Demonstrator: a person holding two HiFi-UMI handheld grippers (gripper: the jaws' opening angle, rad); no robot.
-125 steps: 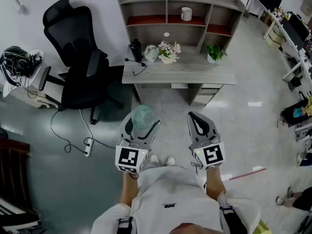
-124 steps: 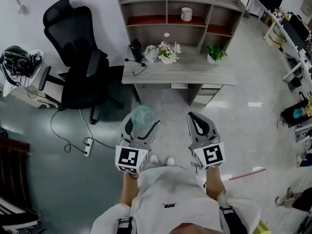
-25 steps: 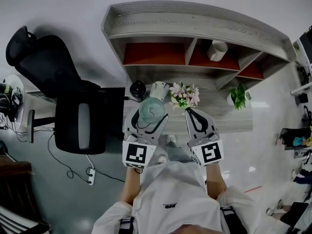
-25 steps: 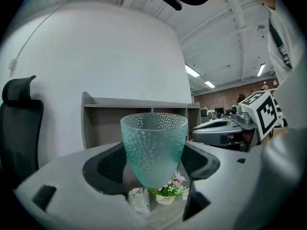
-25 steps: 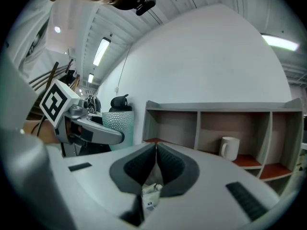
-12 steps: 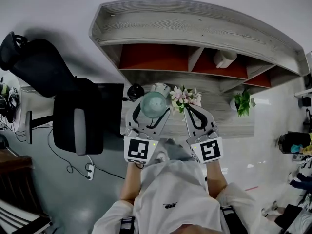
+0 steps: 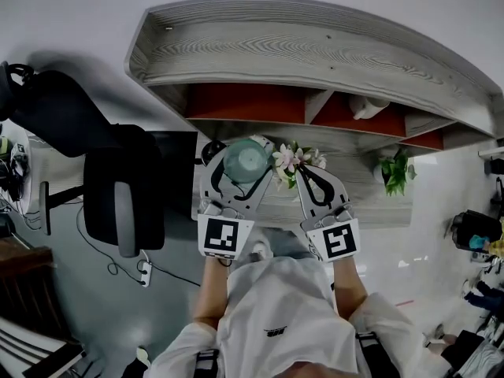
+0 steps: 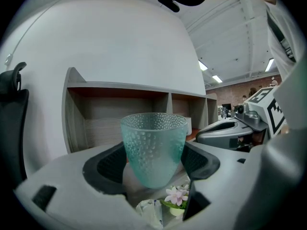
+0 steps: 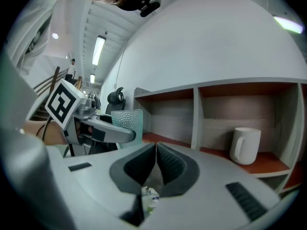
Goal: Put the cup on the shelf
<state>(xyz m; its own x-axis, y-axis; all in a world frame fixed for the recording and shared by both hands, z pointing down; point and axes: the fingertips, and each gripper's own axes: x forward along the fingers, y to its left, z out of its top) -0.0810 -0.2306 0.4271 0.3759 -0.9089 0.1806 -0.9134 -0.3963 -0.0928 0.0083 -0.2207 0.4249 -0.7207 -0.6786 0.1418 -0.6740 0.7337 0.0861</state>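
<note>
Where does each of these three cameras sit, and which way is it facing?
Head view: on the person's head, looking steeply down at the shelf and desk; shows both arms, white shirt, left gripper, right gripper.
Left gripper view: on the left gripper, facing the shelf; its jaws clamp the teal cup.
Right gripper view: on the right gripper, facing the shelf and a white mug; jaws together, empty.
Shared: both gripper views show the teal cup and the other gripper.

Cup [image 8: 153, 147] in left tool [image 7: 240, 157], before shelf [image 7: 315, 50].
</note>
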